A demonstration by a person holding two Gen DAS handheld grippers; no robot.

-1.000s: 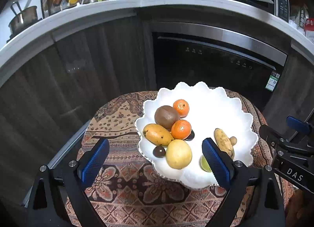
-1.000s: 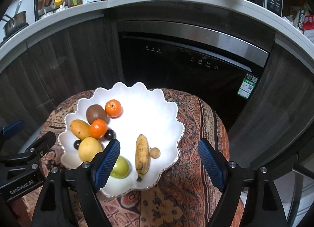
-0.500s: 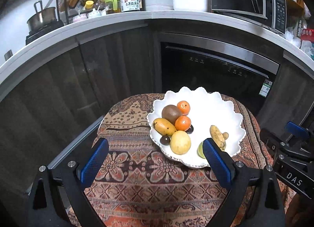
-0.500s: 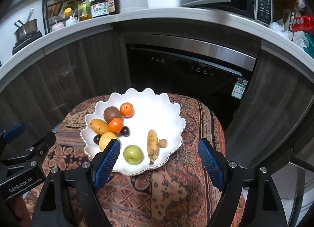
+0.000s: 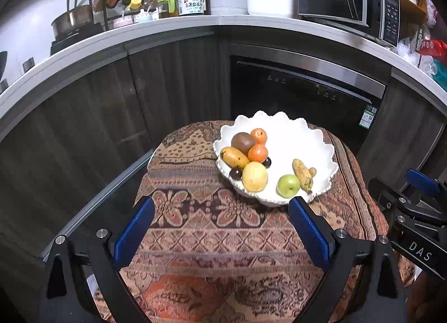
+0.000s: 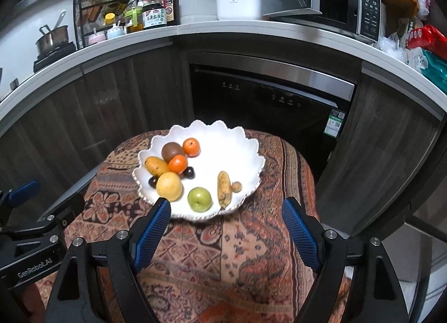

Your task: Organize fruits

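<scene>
All the fruits (image 6: 169, 185) are gathered in a white scalloped ceramic plate (image 6: 223, 141) at the far edge of the patterned-cloth counter (image 6: 237, 253). Both tongs, left (image 5: 220, 232) and right (image 6: 225, 233), are held wide and empty, probably because sorting looks finished.

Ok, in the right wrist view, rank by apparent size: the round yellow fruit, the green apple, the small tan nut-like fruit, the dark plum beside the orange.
1. Round yellow fruit, slightly larger.
2. Green apple, close; both sit nearest the camera, so unsure.
3. Dark plum.
4. Small tan nut-like fruit, about alike.
</scene>
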